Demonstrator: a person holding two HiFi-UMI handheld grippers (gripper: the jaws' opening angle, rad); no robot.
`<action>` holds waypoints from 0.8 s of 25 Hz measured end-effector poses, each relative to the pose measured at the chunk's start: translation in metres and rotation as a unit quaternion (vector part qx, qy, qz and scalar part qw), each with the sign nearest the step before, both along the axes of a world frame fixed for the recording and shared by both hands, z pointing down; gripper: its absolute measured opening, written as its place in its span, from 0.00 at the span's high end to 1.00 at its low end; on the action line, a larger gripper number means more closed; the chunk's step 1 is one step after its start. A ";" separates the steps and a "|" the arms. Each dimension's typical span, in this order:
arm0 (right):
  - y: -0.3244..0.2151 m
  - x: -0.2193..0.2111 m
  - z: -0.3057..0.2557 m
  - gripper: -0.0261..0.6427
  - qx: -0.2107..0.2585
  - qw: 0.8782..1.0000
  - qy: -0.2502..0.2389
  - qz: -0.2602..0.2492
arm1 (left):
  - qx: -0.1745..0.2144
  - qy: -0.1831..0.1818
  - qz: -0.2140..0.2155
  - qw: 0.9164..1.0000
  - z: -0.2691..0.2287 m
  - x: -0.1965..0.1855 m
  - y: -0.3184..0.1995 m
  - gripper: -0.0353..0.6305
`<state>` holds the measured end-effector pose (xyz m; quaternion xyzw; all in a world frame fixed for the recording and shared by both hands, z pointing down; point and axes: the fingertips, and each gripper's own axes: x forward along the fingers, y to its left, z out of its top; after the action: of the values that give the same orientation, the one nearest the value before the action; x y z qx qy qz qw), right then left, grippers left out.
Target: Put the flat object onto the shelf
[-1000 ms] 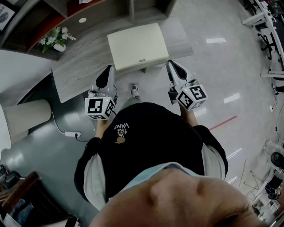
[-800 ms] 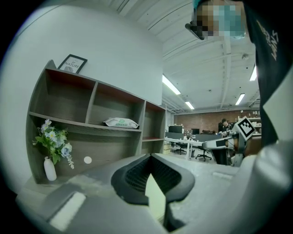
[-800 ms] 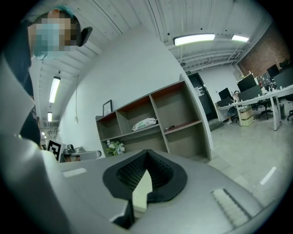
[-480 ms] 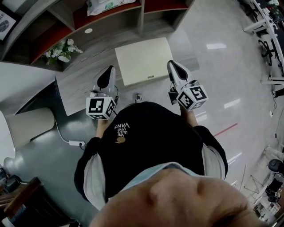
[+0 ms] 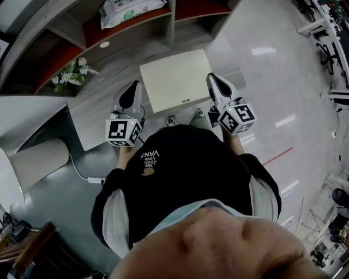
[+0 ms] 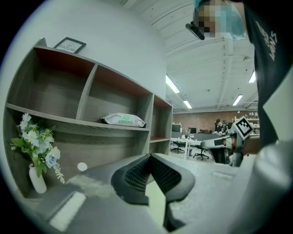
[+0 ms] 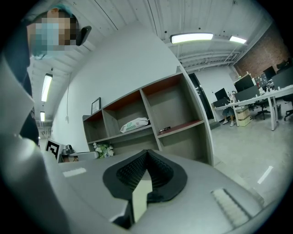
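Note:
The flat object is a cream rectangular board (image 5: 177,79), held level between my two grippers in front of the person's chest. My left gripper (image 5: 132,87) is shut on its left edge, and the cream edge (image 6: 155,201) shows between the closed jaws (image 6: 150,157). My right gripper (image 5: 214,80) is shut on the right edge, where a cream strip (image 7: 139,196) runs into the jaws (image 7: 146,155). The board hangs over the grey wood ledge (image 5: 103,109) of the shelf unit (image 5: 172,22). The shelf's open compartments (image 6: 114,96) stand just beyond.
A pack of wipes (image 5: 128,8) lies in a middle compartment. On the ledge at the left stand flowers in a white vase (image 5: 71,76), with a small white disc (image 5: 104,44) nearby. A dark pen-like thing (image 7: 165,130) lies in the right compartment. Cable and adapter (image 5: 95,180) lie on the floor.
The shelf unit has slid further into the head view, and its compartments and the wipes pack now show. Both grippers still hold the board the same way.

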<state>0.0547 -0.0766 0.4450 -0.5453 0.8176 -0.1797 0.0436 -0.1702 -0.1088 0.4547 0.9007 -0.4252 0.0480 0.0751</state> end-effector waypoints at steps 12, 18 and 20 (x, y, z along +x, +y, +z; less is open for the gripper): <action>-0.044 0.030 0.005 0.96 -0.009 0.999 0.005 -0.049 | -0.015 0.001 -0.075 0.997 0.006 0.016 -0.017 0.94; -0.058 0.040 0.012 0.96 -0.011 0.998 0.002 -0.066 | -0.012 -0.007 -0.102 0.995 0.006 0.021 -0.020 0.94; -0.063 0.043 0.016 0.96 -0.012 0.998 0.004 -0.068 | -0.012 -0.010 -0.110 0.994 0.009 0.021 -0.022 0.94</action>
<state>0.0975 -0.1397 0.4610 -0.4893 0.8509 -0.1901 0.0217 -0.1491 -0.1309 0.4633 0.8469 -0.5218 0.0534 0.0870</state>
